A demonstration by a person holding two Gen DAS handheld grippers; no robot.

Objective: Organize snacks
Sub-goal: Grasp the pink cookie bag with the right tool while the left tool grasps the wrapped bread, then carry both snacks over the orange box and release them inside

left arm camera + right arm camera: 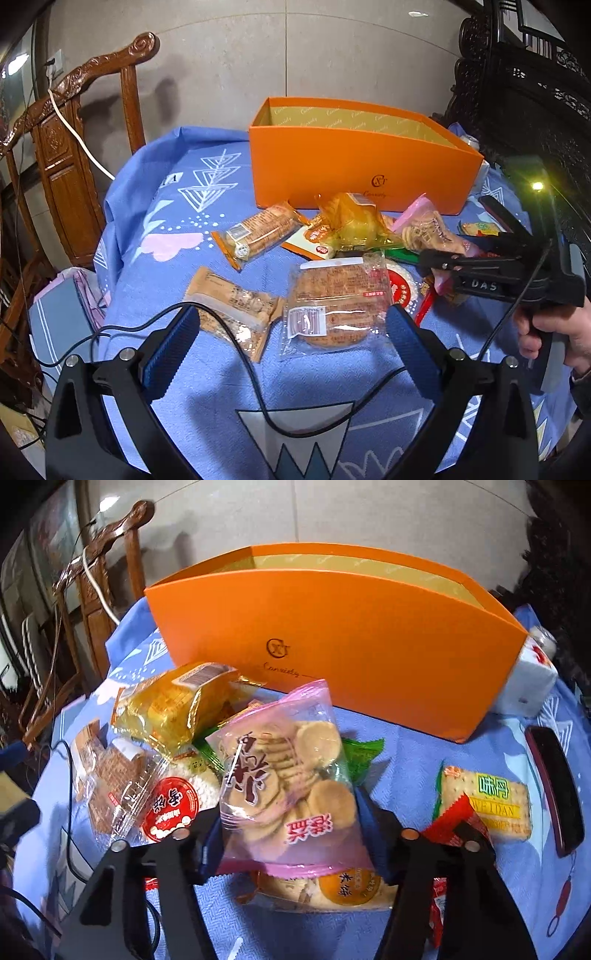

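Note:
An open orange box stands at the back of the blue-clothed table; it also shows in the right wrist view. Snack packs lie in front of it. My right gripper is shut on a pink bag of round crackers and holds it upright; the same gripper shows from the side in the left wrist view. My left gripper is open, its blue pads on either side of a clear-wrapped round cake just ahead.
Other packs: a biscuit sleeve, a wafer pack, a yellow pack, a red-label rice cake, a cracker pack. A dark case and a white carton lie at right. A wooden chair stands at left.

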